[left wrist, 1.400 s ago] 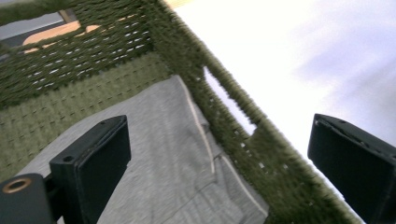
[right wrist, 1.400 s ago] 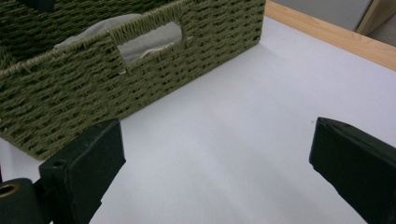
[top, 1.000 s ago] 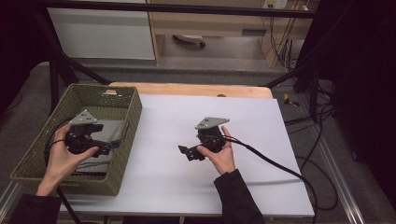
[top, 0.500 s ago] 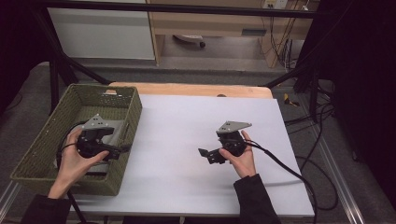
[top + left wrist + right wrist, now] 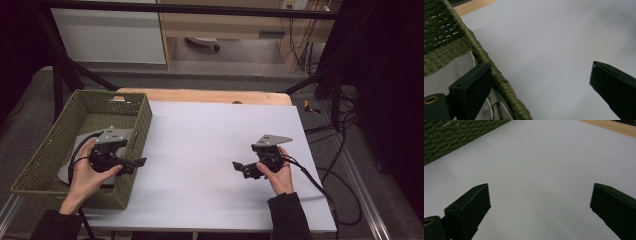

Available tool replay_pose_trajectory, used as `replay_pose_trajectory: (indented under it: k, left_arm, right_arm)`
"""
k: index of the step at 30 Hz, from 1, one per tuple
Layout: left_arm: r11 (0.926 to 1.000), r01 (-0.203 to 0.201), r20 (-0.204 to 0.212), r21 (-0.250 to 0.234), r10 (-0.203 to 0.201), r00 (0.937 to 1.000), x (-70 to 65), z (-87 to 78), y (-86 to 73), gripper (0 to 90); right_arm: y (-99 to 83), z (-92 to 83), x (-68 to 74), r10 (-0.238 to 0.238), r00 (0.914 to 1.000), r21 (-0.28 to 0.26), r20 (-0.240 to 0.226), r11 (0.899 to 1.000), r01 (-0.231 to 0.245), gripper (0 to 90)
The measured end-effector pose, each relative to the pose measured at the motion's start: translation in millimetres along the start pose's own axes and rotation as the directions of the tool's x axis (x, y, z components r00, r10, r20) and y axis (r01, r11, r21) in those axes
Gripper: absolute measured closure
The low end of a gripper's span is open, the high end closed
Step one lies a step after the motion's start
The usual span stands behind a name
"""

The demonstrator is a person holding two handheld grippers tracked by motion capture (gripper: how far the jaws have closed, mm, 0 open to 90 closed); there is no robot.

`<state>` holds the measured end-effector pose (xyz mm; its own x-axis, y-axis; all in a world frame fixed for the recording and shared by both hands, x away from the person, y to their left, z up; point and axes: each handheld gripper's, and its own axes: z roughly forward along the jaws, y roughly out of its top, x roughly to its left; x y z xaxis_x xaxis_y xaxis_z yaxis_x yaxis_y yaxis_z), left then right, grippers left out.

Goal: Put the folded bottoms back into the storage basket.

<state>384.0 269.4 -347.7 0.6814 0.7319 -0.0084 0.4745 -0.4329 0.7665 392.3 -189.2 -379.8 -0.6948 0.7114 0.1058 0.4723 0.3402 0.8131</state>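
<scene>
Both grippers are holding nothing: in the high view the grey cloth (image 5: 75,157) is lying in the woven basket (image 5: 145,117), so little seems left; in the left gripper view its jaws are gaping astride the basket rim, and in the right gripper view gaping above the bare white worktop (image 5: 544,170).

Dark sleeves (image 5: 290,215), black hand-held grippers (image 5: 245,169), grey plates (image 5: 272,139).

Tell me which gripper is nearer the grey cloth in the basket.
Left. The left gripper hangs at the basket's right rim, just above the grey cloth; the right gripper is out over the white table.
</scene>
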Motion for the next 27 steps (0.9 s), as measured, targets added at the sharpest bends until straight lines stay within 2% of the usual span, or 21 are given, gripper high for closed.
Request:
replay_pose_trajectory:
  k: [16, 27]
  left_arm:
    - [1.0000, -0.002, 0.001, 0.008, 0.002, 1.0000, -0.8, 2.9, -6.4, 3.7]
    - [0.9998, -0.010, 0.000, 0.015, 0.010, 1.0000, -1.0, 3.4, -8.0, 3.1]
  right_arm:
    - [-31.6, -18.6, -25.0, 0.038, 0.9977, 0.003, 0.056, 0.999, -0.038, 1.1]
    - [-41.6, -22.9, -31.0, 0.052, 0.9974, -0.010, 0.050, 0.999, -0.051, 0.7]
